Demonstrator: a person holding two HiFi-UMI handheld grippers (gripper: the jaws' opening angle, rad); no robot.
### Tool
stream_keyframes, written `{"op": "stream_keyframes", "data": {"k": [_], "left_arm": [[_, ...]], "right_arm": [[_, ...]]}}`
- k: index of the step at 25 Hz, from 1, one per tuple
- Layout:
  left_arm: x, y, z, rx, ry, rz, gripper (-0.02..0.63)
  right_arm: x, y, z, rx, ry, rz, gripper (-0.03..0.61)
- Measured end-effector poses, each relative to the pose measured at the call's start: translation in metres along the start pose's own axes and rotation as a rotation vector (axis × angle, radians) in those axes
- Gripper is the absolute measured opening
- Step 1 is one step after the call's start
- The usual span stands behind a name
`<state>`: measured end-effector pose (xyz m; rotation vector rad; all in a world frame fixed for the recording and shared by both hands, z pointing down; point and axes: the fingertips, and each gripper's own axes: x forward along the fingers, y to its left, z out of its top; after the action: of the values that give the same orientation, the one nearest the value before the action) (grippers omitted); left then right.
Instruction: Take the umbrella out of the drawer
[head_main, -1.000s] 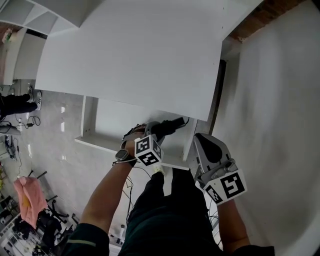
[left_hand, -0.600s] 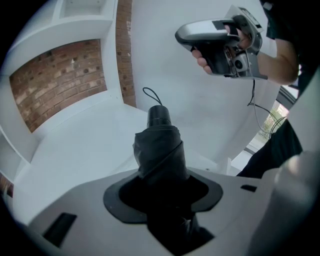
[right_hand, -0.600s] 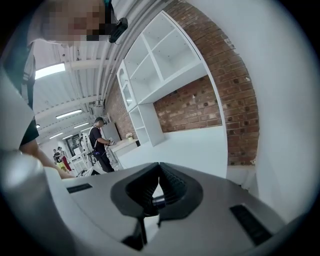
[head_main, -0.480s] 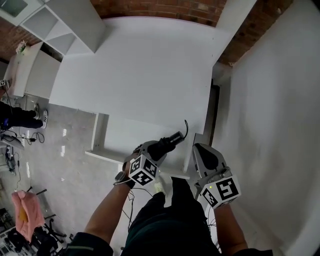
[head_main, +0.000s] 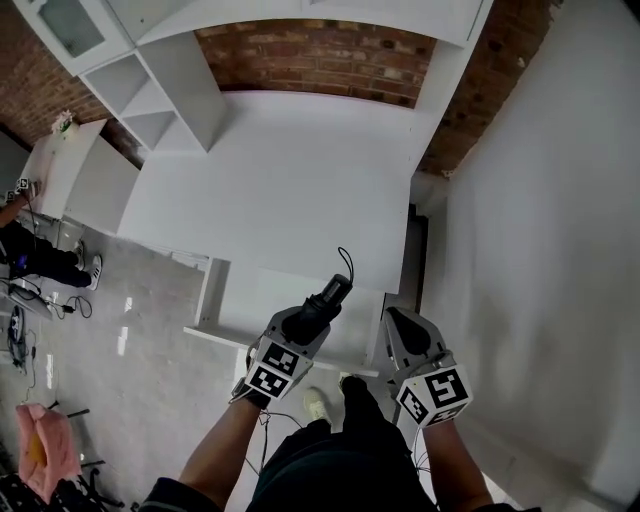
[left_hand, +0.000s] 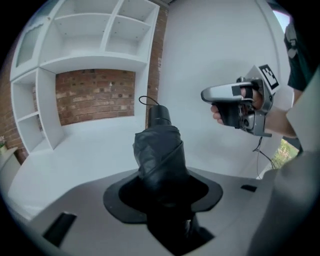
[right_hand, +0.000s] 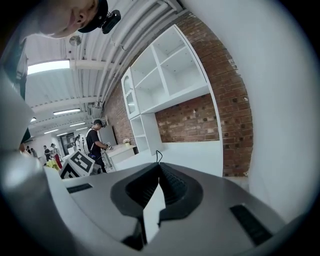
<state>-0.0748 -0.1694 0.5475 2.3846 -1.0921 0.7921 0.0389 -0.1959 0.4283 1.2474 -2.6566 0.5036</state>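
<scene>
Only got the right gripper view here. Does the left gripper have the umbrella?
Observer: Yes, the left gripper is clamped on a folded black umbrella.
Operator: Lifted clear yet?
Observer: Looks so. The left gripper view looks across the top of the white desk, with the umbrella raised above it.
Operator: What's underneath?
Observer: Head view shows the drawer pulled open below the left gripper.

Left gripper (left_hand: 163, 197) jaws clamped on black folded umbrella (left_hand: 159, 150), strap end pointing toward brick wall (left_hand: 95, 95) past desk (left_hand: 75, 150) far edge. Right gripper (left_hand: 235, 97) in hand, upper right.
</scene>
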Motion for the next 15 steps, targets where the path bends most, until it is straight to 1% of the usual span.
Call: {"op": "stream_keyframes", "data": {"k": [6,12,15], "left_arm": [[-0.050,-0.002,0.025,-0.080,-0.113,0.055,0.195],[-0.094,-0.004,0.039,-0.146,-0.199,0.088,0.196],[-0.115,-0.005,0.051,-0.162,-0.247,0.104,0.196]], "right_arm": [[-0.012,0.028,0.016,-0.031,-0.030,0.017,0.005],[-0.023,0.046,0.036,-0.070,-0.063,0.028,0.005],[-0.028,0.054,0.045,-0.085,-0.078,0.028,0.005]]}}
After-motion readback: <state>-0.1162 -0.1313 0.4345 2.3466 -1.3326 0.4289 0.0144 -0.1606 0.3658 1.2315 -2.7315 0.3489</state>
